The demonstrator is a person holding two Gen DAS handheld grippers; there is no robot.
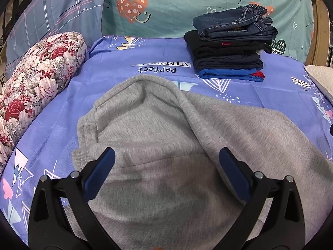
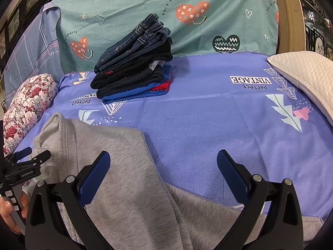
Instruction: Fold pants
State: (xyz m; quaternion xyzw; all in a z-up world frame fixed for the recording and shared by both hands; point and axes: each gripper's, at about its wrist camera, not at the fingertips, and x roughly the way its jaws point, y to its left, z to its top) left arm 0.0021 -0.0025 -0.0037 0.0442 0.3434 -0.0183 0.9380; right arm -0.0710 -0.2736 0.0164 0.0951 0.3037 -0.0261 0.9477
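Note:
Grey sweatpants lie rumpled on the purple bedsheet, with a ribbed cuff at the left and a raised fold running through the middle. My left gripper hovers open over the grey fabric, nothing between its blue pads. In the right wrist view the same grey pants fill the lower left. My right gripper stands open above their right edge and the bare sheet. The left gripper shows at the far left, held by a hand.
A stack of folded pants, jeans on top, sits at the back of the bed. A floral bolster lies along the left side. A white quilted pillow lies at the right. Teal and grey pillows stand behind.

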